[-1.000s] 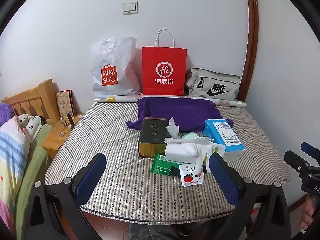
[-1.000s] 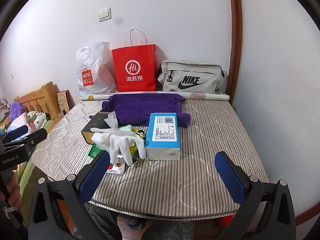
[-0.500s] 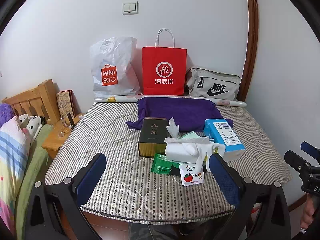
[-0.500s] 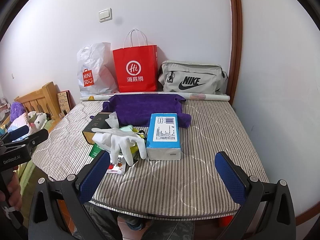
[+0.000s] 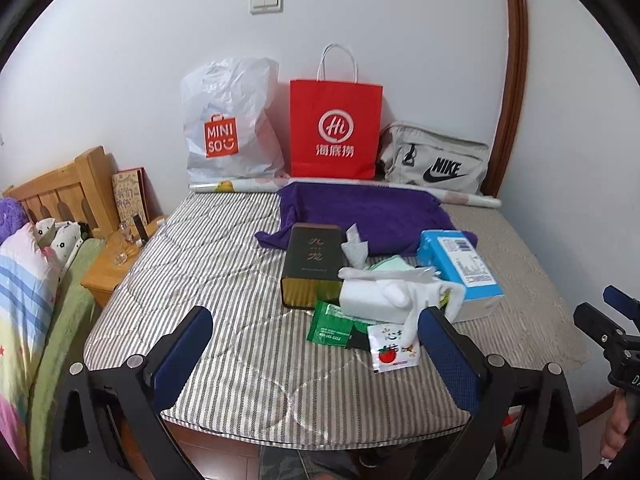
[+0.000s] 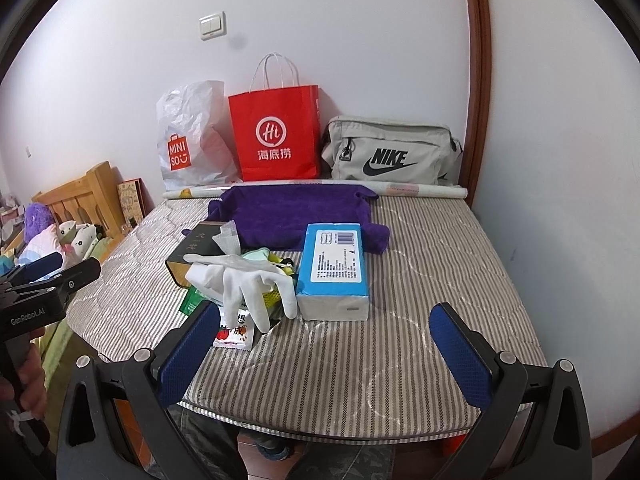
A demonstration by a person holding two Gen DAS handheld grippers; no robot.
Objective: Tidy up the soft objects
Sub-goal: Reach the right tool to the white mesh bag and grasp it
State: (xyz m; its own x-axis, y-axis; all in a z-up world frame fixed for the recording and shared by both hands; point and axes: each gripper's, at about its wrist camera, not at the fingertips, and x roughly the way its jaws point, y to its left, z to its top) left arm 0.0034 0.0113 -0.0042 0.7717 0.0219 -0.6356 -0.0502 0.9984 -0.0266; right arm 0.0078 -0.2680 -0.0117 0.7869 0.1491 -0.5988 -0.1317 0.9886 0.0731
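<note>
While both grippers hover unmoved, jaws spread, white glove (image 6: 244, 284) untouched

The left gripper (image 5: 314, 350) hangs over the near edge of the striped mattress (image 5: 208, 272) with its blue pads spread wide and nothing between them. Ahead lie a white glove (image 5: 384, 294) draped over a pile of small packets, a dark tin box (image 5: 314, 264) just to its left, a blue tissue pack (image 5: 460, 270) to its right, and a purple towel (image 5: 364, 212) behind. At the wall stand a MINISO bag (image 5: 228, 120), a red paper bag (image 5: 336, 128) and a grey Nike bag (image 5: 434, 158) (the right gripper (image 5: 612, 332) shows at the frame's right edge)
</note>
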